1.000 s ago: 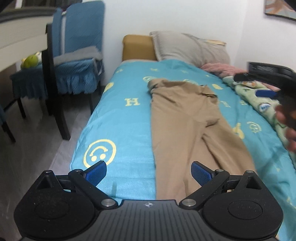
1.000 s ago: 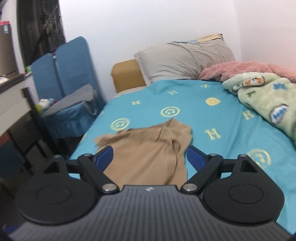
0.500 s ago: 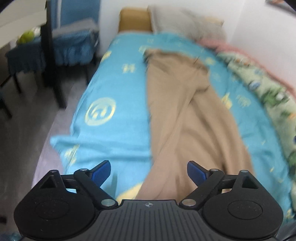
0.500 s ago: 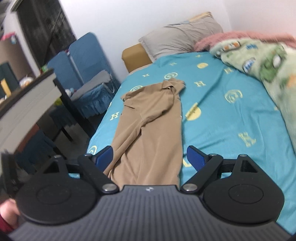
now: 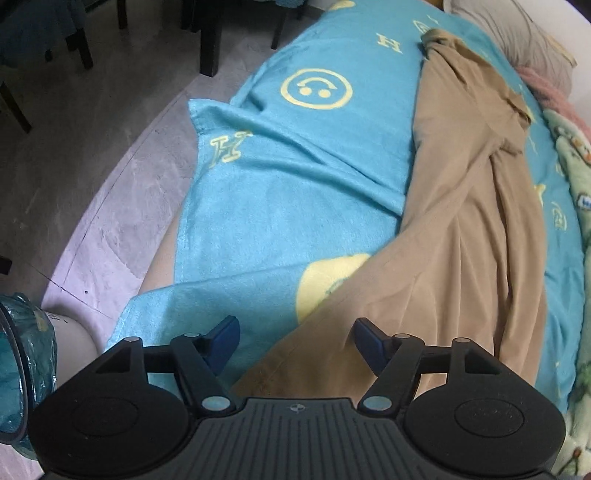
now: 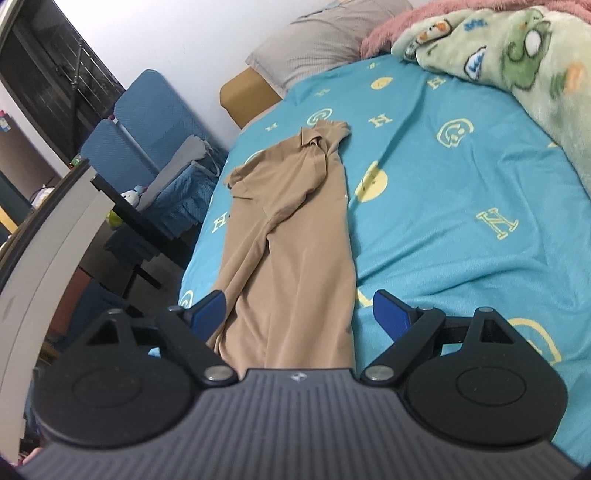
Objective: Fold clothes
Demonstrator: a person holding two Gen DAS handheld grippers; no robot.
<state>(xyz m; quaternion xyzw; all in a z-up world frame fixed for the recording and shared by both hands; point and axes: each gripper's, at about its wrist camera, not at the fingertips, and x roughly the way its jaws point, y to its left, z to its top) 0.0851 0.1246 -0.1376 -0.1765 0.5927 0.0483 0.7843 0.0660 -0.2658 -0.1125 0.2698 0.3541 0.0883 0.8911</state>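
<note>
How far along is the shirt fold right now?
Done: the tan polo shirt lies lengthwise on the blue bedsheet, folded into a narrow strip with a sleeve tucked across. In hand: nothing; the left gripper and right gripper hang open over its hem end. Left: grasp the hem and fold toward the collar.

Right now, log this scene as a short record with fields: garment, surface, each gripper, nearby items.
garment: tan shirt, laid lengthwise, already folded narrow, collar end toward the pillow
surface: turquoise bedspread with yellow smiley and H prints
left gripper: fingers open, over the shirt's near hem, holding nothing
right gripper: fingers open, straddling the shirt's near end
nearby: green cartoon blanket, pink blanket, blue chairs
</note>
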